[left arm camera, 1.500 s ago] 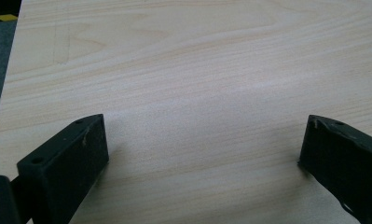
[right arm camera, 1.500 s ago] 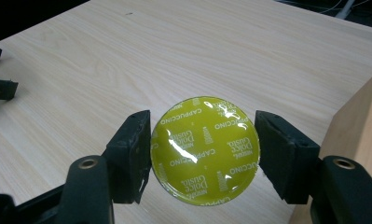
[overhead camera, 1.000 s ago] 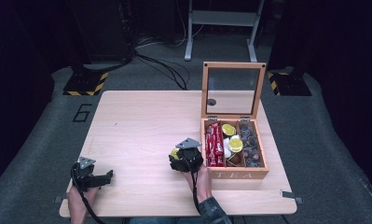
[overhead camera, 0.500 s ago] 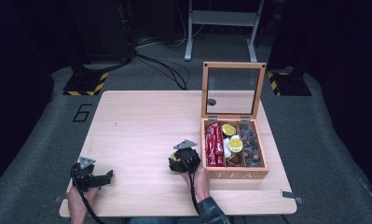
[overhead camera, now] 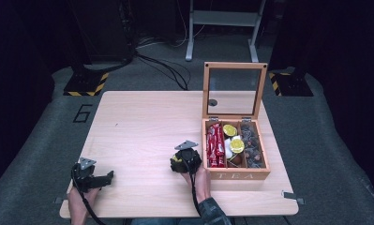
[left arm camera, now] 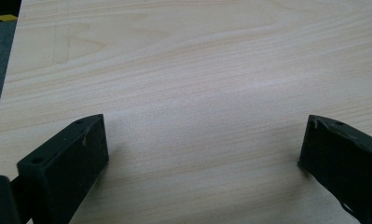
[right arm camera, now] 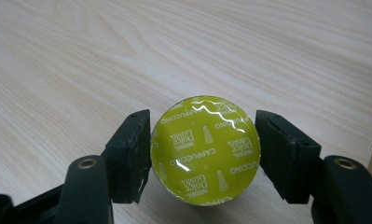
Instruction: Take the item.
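My right gripper is shut on a yellow-green coffee capsule with "Cappuccino" printed on its foil lid, held just above the bare wood. From above, the right gripper hovers near the table's front, just left of the wooden tea box, with a sliver of the capsule showing. My left gripper rests at the front left corner of the table, jaws wide open. In the left gripper view the left gripper has only tabletop between its jaws.
The tea box stands at the right with its glass lid upright. Inside are red sachets, yellow capsules and dark capsules. The light wooden table stretches bare to the left and back.
My right gripper has sunk a little toward the tabletop with the capsule still in its jaws. The left gripper has stayed where it was.
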